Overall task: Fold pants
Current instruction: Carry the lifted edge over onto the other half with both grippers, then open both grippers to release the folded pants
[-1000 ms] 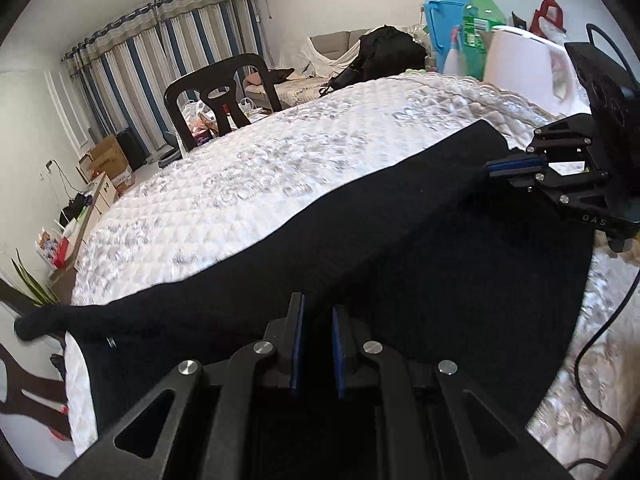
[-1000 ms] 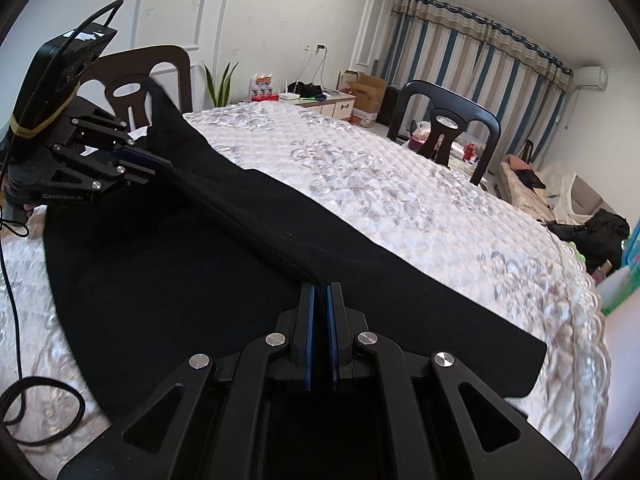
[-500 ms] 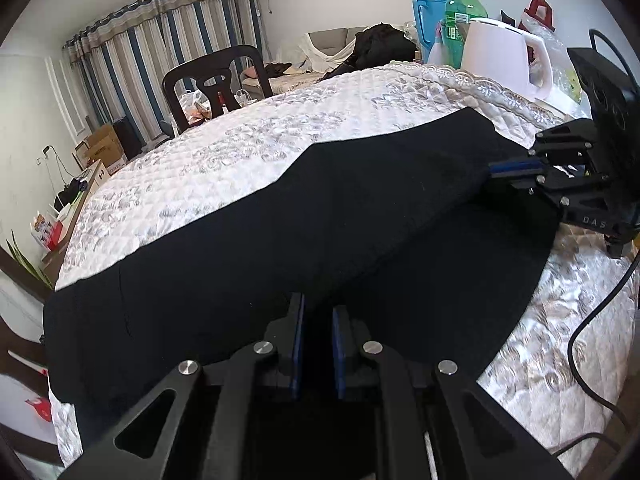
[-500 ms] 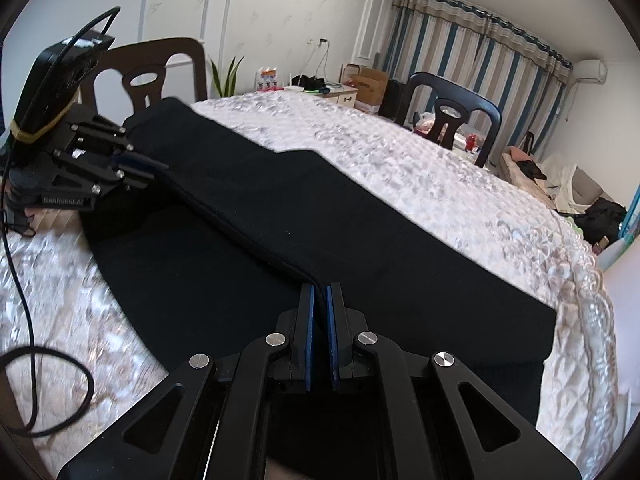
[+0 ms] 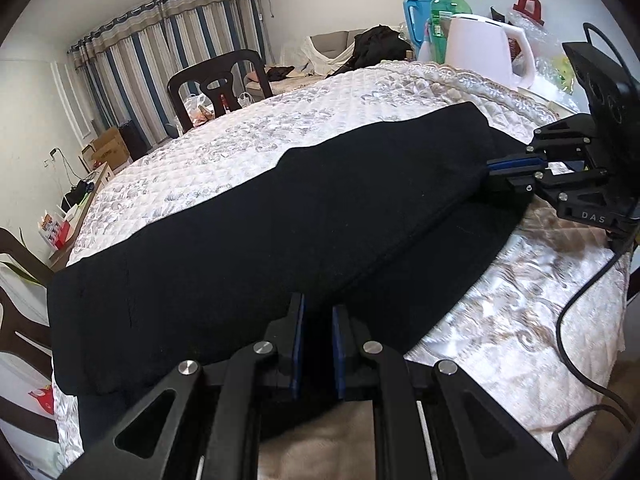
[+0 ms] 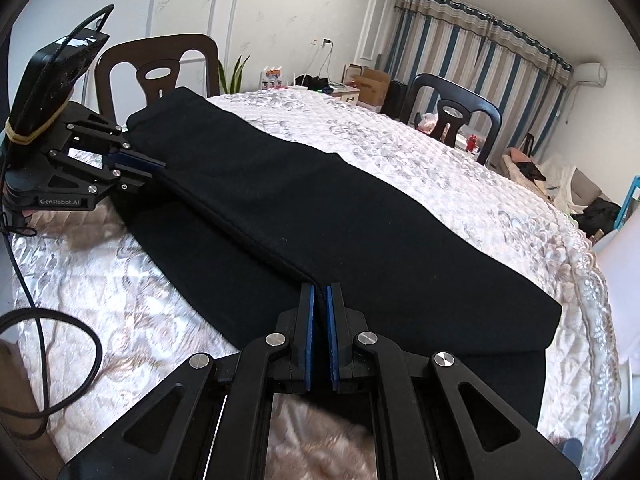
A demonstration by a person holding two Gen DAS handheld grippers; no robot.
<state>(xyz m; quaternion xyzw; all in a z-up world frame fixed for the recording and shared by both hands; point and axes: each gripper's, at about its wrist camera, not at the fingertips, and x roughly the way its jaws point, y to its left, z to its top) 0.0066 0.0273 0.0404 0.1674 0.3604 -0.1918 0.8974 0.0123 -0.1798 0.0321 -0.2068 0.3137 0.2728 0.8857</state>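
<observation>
1 pr black pants (image 5: 304,208), 2 grippers: left (image 5: 318,320), right (image 6: 319,300); 2 chairs (image 6: 452,112) (image 6: 160,68), 1 kettle (image 5: 488,48), 2 bottles (image 5: 444,12) (image 5: 418,12), 2 cardboard boxes (image 6: 370,80) (image 6: 351,71).

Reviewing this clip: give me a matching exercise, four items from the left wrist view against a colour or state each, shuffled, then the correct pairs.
Column one:
1. pants
2. kettle
3. bottle
4. left gripper

Column two:
A. green, standing at the table's far end
B. white, with a handle
C. closed on the near edge of the fabric
D. black, one layer folded over another on the quilted cover

Pairs: 1-D, 2-B, 3-A, 4-C
</observation>
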